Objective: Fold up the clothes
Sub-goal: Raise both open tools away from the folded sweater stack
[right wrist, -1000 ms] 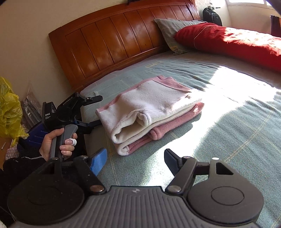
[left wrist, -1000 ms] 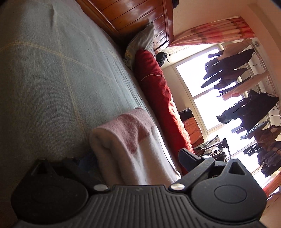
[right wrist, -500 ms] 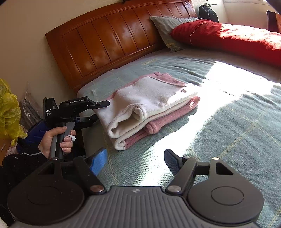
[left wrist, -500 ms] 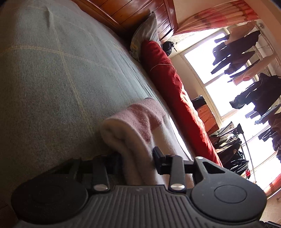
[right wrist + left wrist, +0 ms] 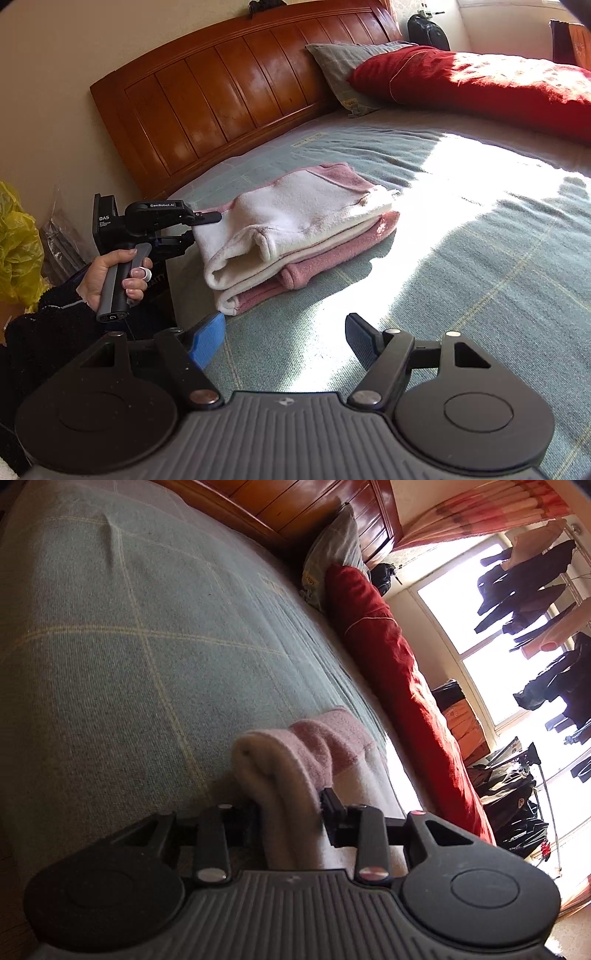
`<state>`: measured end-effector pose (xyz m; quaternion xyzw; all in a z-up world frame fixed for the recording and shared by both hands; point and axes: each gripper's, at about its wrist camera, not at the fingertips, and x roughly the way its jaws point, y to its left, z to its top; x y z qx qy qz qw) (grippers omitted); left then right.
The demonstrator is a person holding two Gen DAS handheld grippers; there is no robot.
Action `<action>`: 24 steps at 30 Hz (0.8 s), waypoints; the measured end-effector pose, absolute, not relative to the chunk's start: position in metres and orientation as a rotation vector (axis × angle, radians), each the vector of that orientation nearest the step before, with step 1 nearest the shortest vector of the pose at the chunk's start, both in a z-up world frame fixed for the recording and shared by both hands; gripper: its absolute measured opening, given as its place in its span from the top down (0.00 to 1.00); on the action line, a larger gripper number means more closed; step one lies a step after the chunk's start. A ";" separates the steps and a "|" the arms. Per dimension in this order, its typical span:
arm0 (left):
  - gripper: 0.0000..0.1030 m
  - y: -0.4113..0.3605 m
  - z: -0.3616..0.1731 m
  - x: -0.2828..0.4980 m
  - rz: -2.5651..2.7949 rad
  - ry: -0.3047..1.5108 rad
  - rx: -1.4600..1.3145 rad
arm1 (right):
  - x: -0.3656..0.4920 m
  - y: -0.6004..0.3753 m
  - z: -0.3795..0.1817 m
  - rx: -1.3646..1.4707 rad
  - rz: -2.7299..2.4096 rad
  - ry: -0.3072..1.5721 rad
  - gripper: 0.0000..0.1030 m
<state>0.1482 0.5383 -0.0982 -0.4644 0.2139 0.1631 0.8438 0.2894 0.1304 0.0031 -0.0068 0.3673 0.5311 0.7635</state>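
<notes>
Left gripper (image 5: pixel 289 812) pinches fleecy folded garment (image 5: pixel 295 229) (pink-white).

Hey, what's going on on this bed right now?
A person is folding clothes with two handheld grippers. The left gripper is shut on the near edge of a folded pink and white garment lying on the green bedspread. The right gripper hovers open in front of it, holding nothing.
</notes>
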 end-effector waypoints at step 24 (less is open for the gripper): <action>0.16 0.477 -0.038 0.223 0.287 0.693 -0.360 | 0.293 0.117 -0.004 0.014 1.124 0.823 0.22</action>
